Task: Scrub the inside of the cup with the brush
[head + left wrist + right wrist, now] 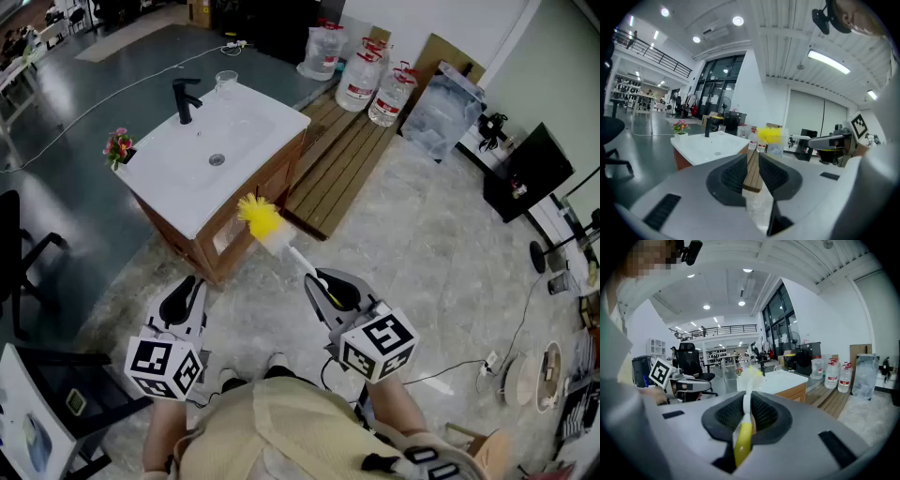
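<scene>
Yellow brush (269, 227) (one; one cup (226, 82)) clamped, right hand-held gripper (323, 284); left hand-held gripper (190, 289) ajar.

**What lies where**

The cup (226, 82) stands at the far edge of the surface (253, 122), just right of the faucet (185, 98). The flower pot (118, 146) sits at its left corner. A wooden platform (342, 159) lies right of the surface, with water bottles (361, 80) behind it. Near the person, the left hand-held gripper (183, 300) and right hand-held gripper (330, 289) are side by side. The brush (261, 217) reaches from the right one toward the surface's near corner.
</scene>
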Tool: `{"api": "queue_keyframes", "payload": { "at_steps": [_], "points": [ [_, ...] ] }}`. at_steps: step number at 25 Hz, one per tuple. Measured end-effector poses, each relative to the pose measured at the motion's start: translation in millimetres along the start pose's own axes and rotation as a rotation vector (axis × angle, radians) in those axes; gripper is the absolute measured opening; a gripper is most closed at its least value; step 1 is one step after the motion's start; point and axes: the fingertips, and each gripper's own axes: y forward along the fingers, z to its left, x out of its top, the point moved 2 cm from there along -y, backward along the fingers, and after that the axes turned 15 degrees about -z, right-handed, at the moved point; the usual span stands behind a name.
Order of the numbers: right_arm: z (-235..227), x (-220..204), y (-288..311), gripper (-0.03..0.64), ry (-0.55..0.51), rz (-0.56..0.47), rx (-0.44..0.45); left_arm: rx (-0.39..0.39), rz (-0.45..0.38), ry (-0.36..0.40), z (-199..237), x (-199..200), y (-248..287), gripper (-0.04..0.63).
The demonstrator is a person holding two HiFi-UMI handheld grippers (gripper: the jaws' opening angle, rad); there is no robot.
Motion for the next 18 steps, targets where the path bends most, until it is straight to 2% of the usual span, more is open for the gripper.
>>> {"api": "queue_keyframes", "payload": {
  "at_steps": [3,7,14,18],
  "points": [
    [-16,-1,0,0.048,0.004,0.004,0.002,-0.015,0.010,0.000,-10,-6,14,0.084],
    [-31,-5,-3,0.048,0.049,0.007,0.011,-0.025,0.030,-0.042,-22,-15,28,0.084],
    [-52,-5,-2,0.048,0.083,0.003,0.057,-0.007,0.026,-0.008,-38,-20,52,0.084],
    [-61,-3,-4,0.048,0.091,-0.005,0.076,-0.034,0.036,-0.036,-49,-24,64,0.084]
  ]
}}
